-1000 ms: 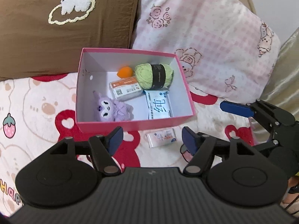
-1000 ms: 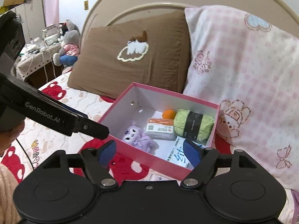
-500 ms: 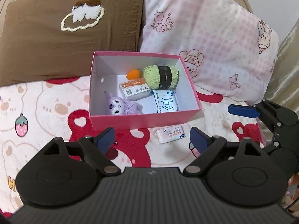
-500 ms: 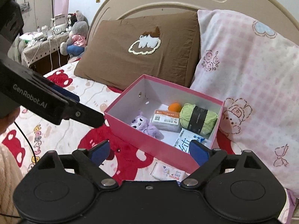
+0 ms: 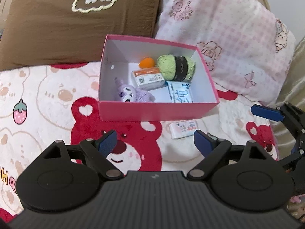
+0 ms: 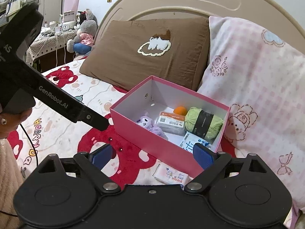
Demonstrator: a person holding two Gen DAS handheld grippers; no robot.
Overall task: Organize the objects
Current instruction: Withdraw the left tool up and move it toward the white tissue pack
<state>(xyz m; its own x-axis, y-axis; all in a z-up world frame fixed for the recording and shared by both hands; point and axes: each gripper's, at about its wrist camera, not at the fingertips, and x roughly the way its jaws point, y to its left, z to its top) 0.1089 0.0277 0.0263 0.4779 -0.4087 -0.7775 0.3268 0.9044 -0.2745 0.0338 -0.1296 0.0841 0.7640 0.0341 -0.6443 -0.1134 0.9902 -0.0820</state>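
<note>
Lying on the bed just outside the pink box [image 5: 156, 112], the small tissue pack [image 5: 184, 129] looks light, soft and slippery-wrapped; pinching across its short sides seems best. Both the left tongs [image 5: 153, 143] and right tongs [image 6: 152, 153] gape wide, holding nothing.

Left gripper [image 5: 154, 142]: jaws spread wide, nothing between the blue pads [image 5: 107, 143]; held level, pointing forward.
Right gripper [image 6: 152, 154]: jaws spread wide, nothing gripped; pads [image 6: 202, 155] blue.
Relative pose: grippers side by side, apart, not touching.
Left hand [image 6: 14, 122]: partly visible, wrapped around the gripper handle.
</note>
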